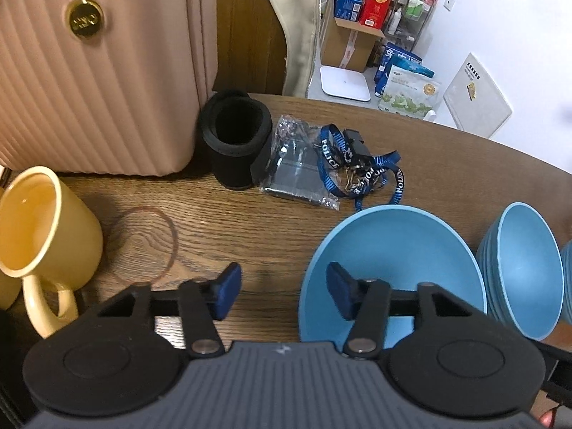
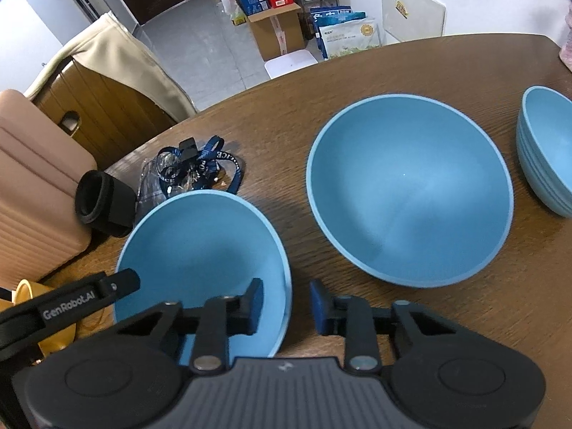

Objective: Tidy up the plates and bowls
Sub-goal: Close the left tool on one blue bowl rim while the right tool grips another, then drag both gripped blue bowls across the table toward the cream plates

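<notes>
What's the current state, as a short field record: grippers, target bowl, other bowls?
left gripper: open, straddling the near bowl at its left rim, pads not pressing
right gripper: open, straddling the same bowl's right rim
near bowl: blue, empty, upright on the table
others: larger bowl beside it, third bowl farther right
clutter: yellow mug, lanyard

Left wrist view: set just behind the left gripper (image 1: 284,291), tilted steeply down at a wooden table (image 1: 221,225), close above it, a pink suitcase (image 1: 96,71) and yellow mug (image 1: 43,225) at left.

Right wrist view: set just behind the right gripper (image 2: 284,307), likewise steeply down and close, further right along the same table (image 2: 357,82).

Shared by both: the near blue bowl (image 1: 393,250) (image 2: 203,246), the lanyard (image 1: 357,168) (image 2: 203,164), the black sleeve (image 1: 234,136) (image 2: 103,200), floor boxes beyond.
</notes>
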The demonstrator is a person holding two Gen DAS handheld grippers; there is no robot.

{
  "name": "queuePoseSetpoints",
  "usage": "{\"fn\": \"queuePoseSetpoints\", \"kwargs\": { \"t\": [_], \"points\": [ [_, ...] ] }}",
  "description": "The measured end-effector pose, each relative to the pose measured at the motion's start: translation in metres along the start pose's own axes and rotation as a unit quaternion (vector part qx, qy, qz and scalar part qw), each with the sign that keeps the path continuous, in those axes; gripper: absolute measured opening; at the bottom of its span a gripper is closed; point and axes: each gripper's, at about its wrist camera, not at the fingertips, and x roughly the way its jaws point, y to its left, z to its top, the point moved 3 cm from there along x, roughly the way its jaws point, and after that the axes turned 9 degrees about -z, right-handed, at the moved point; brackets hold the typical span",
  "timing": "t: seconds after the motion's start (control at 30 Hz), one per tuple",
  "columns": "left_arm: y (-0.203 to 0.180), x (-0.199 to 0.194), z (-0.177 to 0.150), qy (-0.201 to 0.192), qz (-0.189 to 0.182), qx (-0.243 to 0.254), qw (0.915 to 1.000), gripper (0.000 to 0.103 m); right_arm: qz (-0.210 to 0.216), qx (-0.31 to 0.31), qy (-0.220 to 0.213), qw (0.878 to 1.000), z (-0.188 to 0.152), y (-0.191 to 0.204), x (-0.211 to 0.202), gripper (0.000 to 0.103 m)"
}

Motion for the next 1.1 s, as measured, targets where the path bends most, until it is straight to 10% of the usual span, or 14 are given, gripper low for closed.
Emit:
{"fn": "queuePoseSetpoints", "kwargs": {
  "t": [0.43, 1.1],
  "points": [
    [-0.005, 0.012, -0.004, 0.005, -0.022, 0.013, 0.9997, 0.016, 0.003, 0.001, 0.006, 1.0, -0.001, 0.003, 0.013, 0.007],
    [-0.007, -0.02, -0.011, -0.026, -0.019, 0.036, 0.9988, 0.013, 0.013, -0.014, -0.019, 1.0, -0.012, 0.01, -0.01, 0.006]
  ]
}}
